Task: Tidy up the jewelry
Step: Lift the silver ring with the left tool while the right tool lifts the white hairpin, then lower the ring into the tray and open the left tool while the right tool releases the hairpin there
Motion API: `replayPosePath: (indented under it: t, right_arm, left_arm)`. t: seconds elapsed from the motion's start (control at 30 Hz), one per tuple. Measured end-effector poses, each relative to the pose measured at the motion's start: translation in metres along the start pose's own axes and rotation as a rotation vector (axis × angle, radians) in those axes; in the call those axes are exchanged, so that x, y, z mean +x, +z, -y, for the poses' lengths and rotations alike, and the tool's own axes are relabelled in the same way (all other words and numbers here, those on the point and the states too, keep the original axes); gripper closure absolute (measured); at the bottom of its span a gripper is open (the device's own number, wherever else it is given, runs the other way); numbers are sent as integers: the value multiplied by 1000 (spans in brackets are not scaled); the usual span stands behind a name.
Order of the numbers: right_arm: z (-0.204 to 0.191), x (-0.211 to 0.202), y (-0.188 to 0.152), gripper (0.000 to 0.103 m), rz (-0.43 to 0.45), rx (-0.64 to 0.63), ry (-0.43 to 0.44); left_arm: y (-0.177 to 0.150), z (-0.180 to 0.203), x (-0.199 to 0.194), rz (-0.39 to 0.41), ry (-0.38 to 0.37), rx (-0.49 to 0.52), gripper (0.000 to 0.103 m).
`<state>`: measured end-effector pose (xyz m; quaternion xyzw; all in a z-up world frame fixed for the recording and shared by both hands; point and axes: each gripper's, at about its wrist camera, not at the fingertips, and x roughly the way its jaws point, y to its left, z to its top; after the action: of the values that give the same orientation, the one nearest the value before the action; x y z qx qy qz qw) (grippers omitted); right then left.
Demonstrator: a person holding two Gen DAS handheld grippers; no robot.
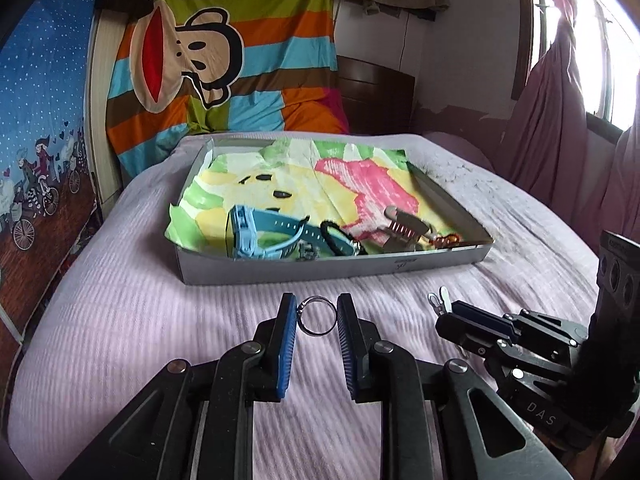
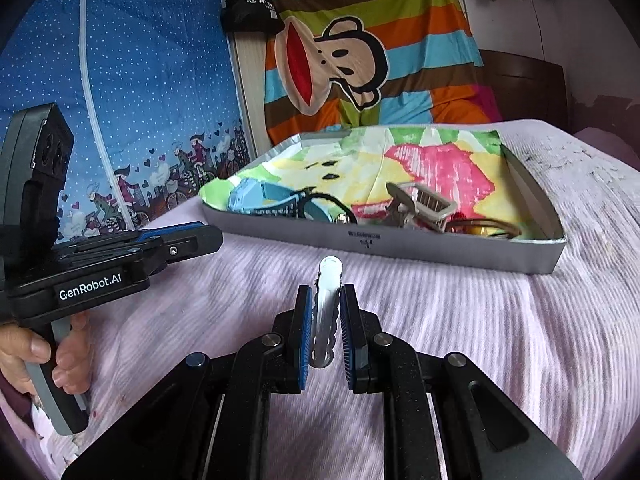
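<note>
on the bed point(image 1: 120, 320), short of the tray point(image 1: 320, 264), the left gripper point(image 1: 317, 316) pinches a small ring point(image 1: 318, 315) between its jaws, and the right gripper point(image 2: 325, 320) pinches a hair clip point(image 2: 326, 312). both look mid-carry; next comes a reach over the tray's wall and release. clip's long axis points ahead toward the tray.

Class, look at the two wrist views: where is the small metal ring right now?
In the left wrist view the metal ring sits between the fingertips of the left gripper, above the pink bedspread and just short of the grey tray.
</note>
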<state>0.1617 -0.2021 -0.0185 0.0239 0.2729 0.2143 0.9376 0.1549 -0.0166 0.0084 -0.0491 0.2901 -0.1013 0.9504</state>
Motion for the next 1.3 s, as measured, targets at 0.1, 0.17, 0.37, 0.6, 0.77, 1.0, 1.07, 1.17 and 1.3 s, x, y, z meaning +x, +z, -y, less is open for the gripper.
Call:
replayPosePath:
  t: [0.1, 0.17, 0.37, 0.6, 0.77, 1.0, 1.07, 1.17, 1.3]
  right_arm:
    - [4, -1, 14, 90, 56, 7, 3]
    - [7, 0, 25, 90, 87, 4, -7]
    - [17, 7, 56, 90, 166, -7, 1]
    - [14, 40, 67, 90, 108, -49, 13]
    - [17, 57, 59, 90, 48, -36, 1]
    - [16, 64, 56, 90, 7, -53, -28]
    - [15, 65, 56, 90, -3, -62, -36]
    - [15, 66, 54, 90, -10, -69, -39]
    - [15, 65, 54, 90, -10, -71, -45]
  left_arm:
    - [17, 1, -2, 35, -1, -3, 84]
    - [28, 3, 1, 46, 5, -3, 84]
    - [53, 0, 23, 39, 6, -8, 84]
    - [60, -11, 50, 9, 17, -35, 84]
    - [54, -17, 62, -23, 19, -64, 84]
    - [48, -17, 70, -60, 27, -70, 83]
    - [46, -19, 72, -69, 27, -78, 83]
    - [44, -21, 74, -82, 22, -90, 83]
    - [41, -21, 76, -85, 23, -91, 83]
